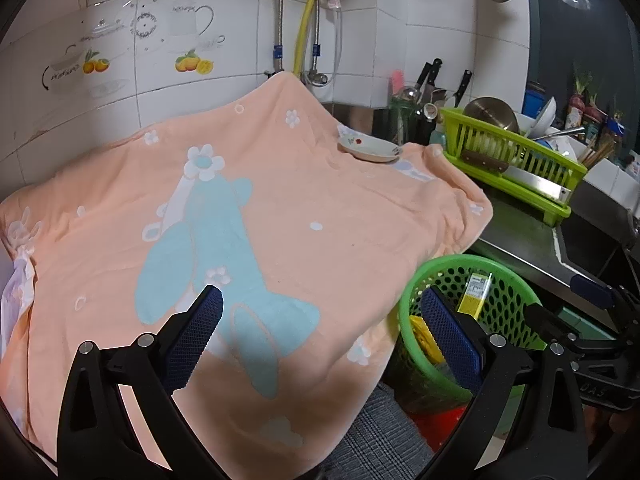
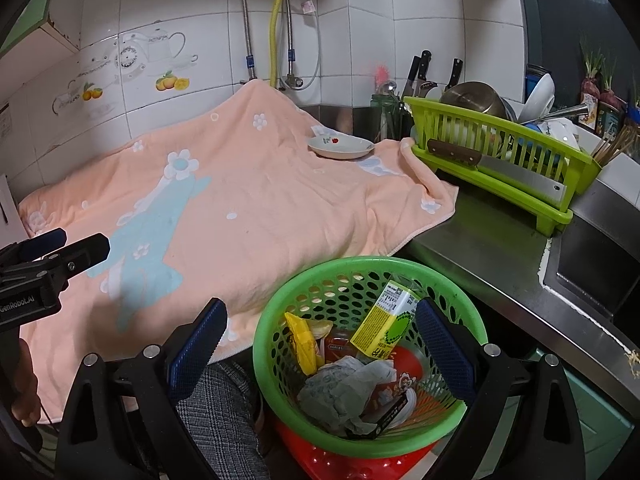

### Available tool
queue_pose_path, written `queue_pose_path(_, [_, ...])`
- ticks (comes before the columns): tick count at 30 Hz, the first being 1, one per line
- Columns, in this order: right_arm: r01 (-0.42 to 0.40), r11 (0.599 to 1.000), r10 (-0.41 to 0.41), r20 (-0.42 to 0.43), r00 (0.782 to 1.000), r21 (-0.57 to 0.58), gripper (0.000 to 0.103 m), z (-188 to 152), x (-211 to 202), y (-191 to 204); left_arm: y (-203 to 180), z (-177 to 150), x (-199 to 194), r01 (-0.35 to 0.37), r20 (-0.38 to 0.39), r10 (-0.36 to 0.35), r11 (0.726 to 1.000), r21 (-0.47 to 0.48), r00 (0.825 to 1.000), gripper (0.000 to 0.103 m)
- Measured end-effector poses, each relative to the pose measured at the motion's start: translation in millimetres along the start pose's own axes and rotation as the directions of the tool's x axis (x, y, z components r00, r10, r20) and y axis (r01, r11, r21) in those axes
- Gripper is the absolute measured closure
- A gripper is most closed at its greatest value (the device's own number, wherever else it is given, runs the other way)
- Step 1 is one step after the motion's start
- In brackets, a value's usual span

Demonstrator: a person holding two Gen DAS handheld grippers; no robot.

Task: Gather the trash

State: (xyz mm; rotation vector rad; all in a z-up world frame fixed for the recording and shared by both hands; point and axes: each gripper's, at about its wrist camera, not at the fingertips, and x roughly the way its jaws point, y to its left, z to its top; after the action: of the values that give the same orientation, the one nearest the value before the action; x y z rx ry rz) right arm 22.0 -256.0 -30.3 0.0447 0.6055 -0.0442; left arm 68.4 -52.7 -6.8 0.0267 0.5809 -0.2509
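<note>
With both the left claw (image 1: 320,332) and the right claw (image 2: 318,338) released and empty, the sound course was to scan the peach flowered towel (image 2: 280,208) over the bench for strays before leaving the green perforated plastic basket (image 2: 280,312), which held a yellow drink carton (image 2: 384,328) and crumpled wrappers (image 2: 344,392).

1. A peach towel (image 2: 280,200) with pale blue and white flower patterns covers the counter on the left.
2. A small white dish (image 2: 340,147) with a red mark sits on the towel's far right part.
3. A lime green dish rack (image 2: 500,160) stands to the right, with a cleaver (image 2: 500,170) lying along its near side.
4. Knives (image 2: 420,72) stand behind it against the white tiled wall (image 2: 180,20).
5. A yellow hose (image 2: 276,20) hangs down the wall.
</note>
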Motion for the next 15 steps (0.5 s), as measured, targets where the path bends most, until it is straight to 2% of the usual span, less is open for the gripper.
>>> queue_pose_path(8, [0.006, 1.000, -0.006, 0.011, 1.000, -0.004, 0.011, 1, -3, 2, -8, 6, -11, -0.024, 0.054, 0.022, 0.999, 0.031, 0.998, 0.005])
queue_pose_path(15, [0.004, 1.000, -0.004, 0.014, 1.000, -0.006, 0.011, 1, -4, 3, -7, 6, -12, -0.033, 0.052, 0.031, 0.999, 0.034, 0.998, 0.005])
